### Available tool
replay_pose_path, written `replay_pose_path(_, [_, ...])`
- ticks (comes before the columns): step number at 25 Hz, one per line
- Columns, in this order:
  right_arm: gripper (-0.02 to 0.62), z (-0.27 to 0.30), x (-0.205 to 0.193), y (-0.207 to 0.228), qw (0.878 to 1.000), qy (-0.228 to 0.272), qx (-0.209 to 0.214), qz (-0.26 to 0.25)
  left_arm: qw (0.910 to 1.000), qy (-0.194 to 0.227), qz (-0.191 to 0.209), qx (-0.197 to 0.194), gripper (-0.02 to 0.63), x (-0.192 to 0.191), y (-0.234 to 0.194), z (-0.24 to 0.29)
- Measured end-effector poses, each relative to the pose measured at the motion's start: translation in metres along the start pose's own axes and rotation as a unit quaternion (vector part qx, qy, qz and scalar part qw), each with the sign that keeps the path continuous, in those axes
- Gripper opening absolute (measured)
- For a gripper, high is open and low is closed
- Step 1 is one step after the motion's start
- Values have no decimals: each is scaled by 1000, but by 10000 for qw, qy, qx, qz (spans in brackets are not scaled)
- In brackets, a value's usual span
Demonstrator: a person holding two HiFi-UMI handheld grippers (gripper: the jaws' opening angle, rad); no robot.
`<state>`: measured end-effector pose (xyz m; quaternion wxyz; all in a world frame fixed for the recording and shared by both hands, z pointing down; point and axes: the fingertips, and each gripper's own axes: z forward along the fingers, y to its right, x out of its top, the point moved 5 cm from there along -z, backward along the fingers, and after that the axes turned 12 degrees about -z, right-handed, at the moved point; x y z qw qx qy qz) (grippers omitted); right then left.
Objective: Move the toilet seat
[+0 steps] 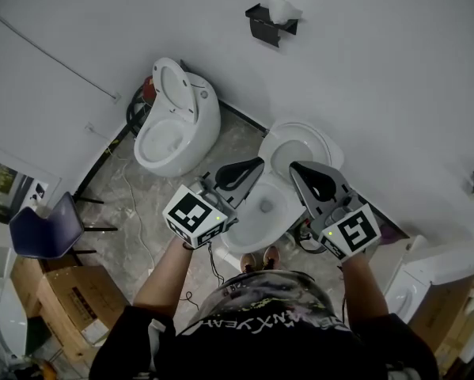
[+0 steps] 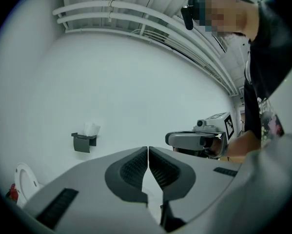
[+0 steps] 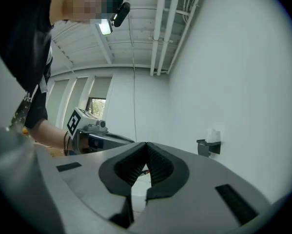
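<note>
In the head view a white toilet stands against the wall right in front of me, its bowl (image 1: 262,212) uncovered. Its seat and lid (image 1: 300,142) stand up against the wall behind the bowl. My left gripper (image 1: 259,164) and right gripper (image 1: 294,168) hover side by side above the bowl, pointing at the wall and touching nothing. The left gripper view shows the left gripper (image 2: 148,164) with pads pressed together and nothing between them. Likewise the right gripper (image 3: 146,165) is shut and holds nothing. Each gripper view catches the other gripper beside it.
A second white toilet (image 1: 176,127) stands to the left with its lid up. A black tissue holder (image 1: 271,20) hangs on the wall. A blue chair (image 1: 43,229) and cardboard boxes (image 1: 62,293) sit at the left, a white fixture (image 1: 433,269) at the right. Cables lie on the floor.
</note>
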<state>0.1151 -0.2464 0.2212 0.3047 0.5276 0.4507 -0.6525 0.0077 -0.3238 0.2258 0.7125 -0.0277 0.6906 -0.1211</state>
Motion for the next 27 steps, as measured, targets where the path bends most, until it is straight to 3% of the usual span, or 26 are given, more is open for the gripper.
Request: replay_pose_path(27, [0, 29, 12, -20, 9998, -4, 175, 28, 10000, 90, -2, -26, 26, 9, -23, -26])
